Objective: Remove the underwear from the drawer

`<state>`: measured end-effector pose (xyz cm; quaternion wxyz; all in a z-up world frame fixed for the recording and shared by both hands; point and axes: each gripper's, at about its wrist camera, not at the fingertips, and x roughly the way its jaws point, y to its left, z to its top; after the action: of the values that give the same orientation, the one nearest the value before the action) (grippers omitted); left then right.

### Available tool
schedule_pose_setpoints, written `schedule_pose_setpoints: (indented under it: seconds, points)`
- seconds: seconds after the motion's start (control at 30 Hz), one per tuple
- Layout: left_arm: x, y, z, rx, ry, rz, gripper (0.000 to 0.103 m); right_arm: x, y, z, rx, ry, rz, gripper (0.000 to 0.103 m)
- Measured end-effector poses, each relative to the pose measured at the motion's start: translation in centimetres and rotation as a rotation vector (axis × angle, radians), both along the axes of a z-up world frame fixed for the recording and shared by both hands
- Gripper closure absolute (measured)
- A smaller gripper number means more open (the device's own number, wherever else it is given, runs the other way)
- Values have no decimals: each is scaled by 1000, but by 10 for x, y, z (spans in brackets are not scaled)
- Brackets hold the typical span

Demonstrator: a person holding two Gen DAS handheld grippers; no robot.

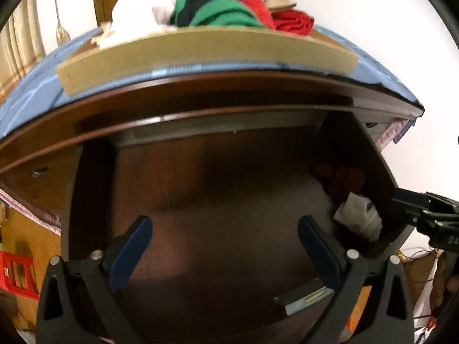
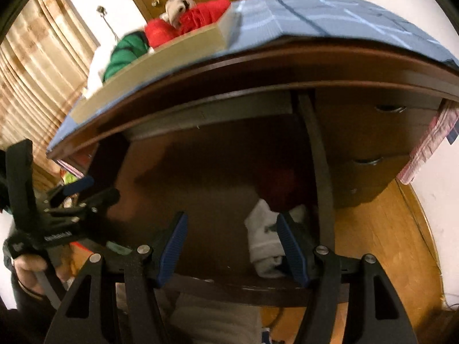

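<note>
The white underwear (image 2: 265, 242) lies in the drawer (image 2: 200, 177) touching the gaping right gripper's (image 2: 233, 246) right finger; the empty, spread left gripper (image 1: 225, 253) sits farther left

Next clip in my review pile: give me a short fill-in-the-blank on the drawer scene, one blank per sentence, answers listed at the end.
1. The drawer under the desktop stands ____.
2. Between the right gripper fingers nothing is held; its jaws are ____.
3. The rolled garment in the drawer's right part is ____ in colour.
4. The cardboard tray of clothes sits on a ____ cloth covering the desktop.

Missing words: open; open; white; blue
</note>
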<state>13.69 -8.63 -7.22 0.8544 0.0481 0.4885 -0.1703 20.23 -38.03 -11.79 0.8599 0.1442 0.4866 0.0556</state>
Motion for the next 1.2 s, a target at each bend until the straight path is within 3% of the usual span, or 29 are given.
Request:
schedule_pose_setpoints:
  seconds: [0.27, 0.77, 0.93, 1.07, 1.2]
  points:
    - [-2, -1, -14, 37, 44, -2, 1, 18, 4, -30, -29, 80, 36, 37]
    - [1, -6, -14, 60, 52, -44, 1, 45, 31, -51, -289, 223, 192, 37]
    - [3, -2, -14, 50, 52, -39, 1, 55, 32, -55, -298, 297, 222, 37]
    - [3, 0, -13, 36, 53, -38, 1, 65, 42, -64, -373, 342, 245, 37]
    - [1, 2, -9, 34, 44, -45, 1, 71, 47, -72, -427, 388, 266, 58]
